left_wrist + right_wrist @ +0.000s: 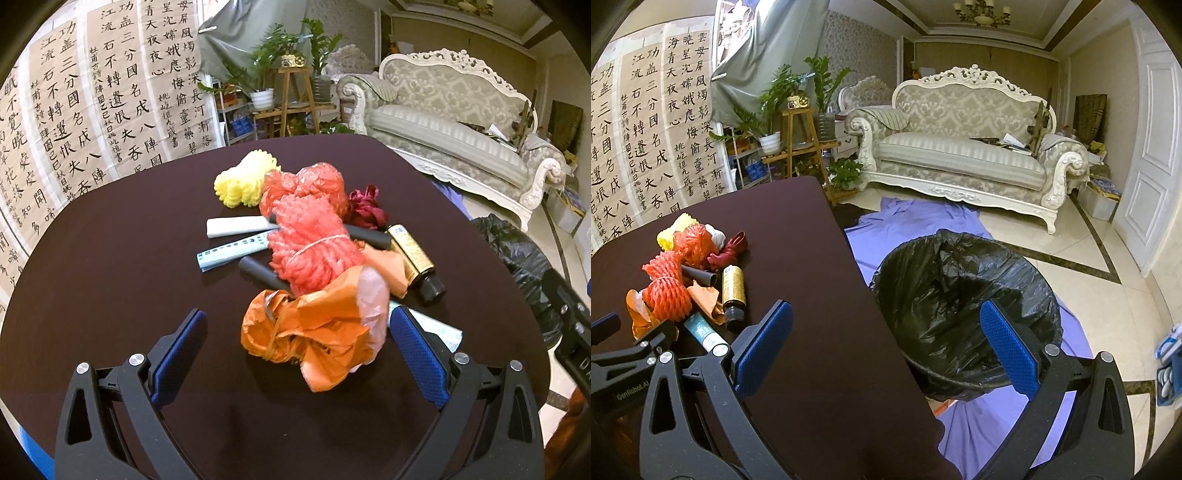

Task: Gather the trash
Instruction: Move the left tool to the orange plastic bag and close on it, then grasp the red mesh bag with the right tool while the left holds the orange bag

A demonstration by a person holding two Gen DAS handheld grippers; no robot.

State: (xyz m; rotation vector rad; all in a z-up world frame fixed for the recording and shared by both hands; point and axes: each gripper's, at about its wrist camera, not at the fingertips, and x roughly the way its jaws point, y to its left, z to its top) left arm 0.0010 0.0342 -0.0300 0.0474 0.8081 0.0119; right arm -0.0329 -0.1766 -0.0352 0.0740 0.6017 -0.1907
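Left gripper (297, 345) spread around orange bag (314, 332), right gripper (886, 341) spread, empty, stamped "GenRoboLA…", possibly truncated, black-lined bin (964, 295) seemingly empty.

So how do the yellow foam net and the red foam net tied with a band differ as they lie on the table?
The yellow foam net is pale yellow; the red foam net is coral red. The yellow one looks smaller and lies at the pile's far edge; the red one sits mid-pile, over black tubes. A thin band cinches the red one; none shows on the yellow. Both are crumpled mesh sleeves, neither gripped.
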